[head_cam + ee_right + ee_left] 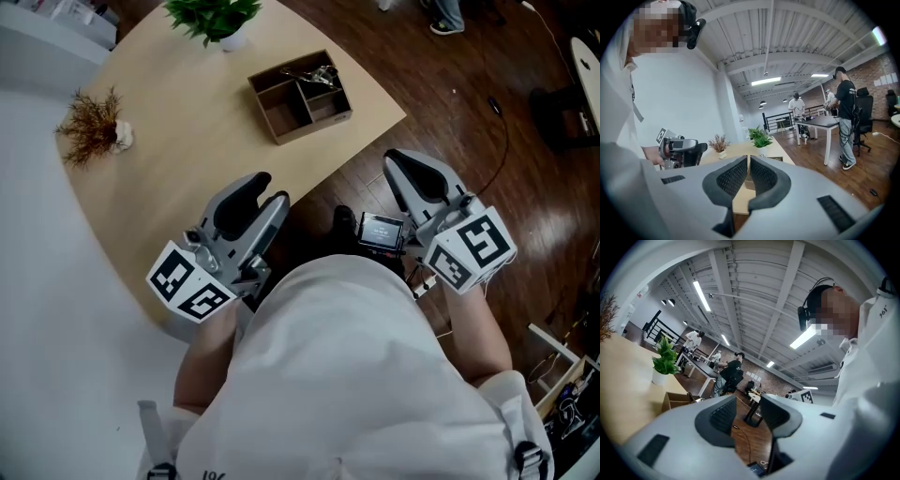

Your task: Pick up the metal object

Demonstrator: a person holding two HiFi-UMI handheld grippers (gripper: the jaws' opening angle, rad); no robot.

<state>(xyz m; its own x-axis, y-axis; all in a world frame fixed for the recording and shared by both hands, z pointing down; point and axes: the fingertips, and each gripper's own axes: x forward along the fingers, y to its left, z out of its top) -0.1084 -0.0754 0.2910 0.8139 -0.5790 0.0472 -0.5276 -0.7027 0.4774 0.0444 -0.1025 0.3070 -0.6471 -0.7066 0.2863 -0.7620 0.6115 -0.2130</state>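
The metal object point(317, 75) is a shiny tangle lying in the far compartment of a brown cardboard box point(281, 111) on the light wooden table point(187, 159). Both grippers are held close to my body, well short of the box. In the head view my left gripper point(270, 187) hangs over the table's near edge. Its jaws stand a little apart and hold nothing point(749, 404). My right gripper point(398, 161) is off the table, above the dark wood floor. Its pads are pressed together with nothing between them point(747, 164). The box also shows in the left gripper view point(677, 401).
A green potted plant point(216, 19) stands at the table's far edge, and a dried brown plant point(94, 127) stands at its left. A small screen device point(380, 232) sits between the grippers. Several people stand at dark desks point(820, 123) across the room.
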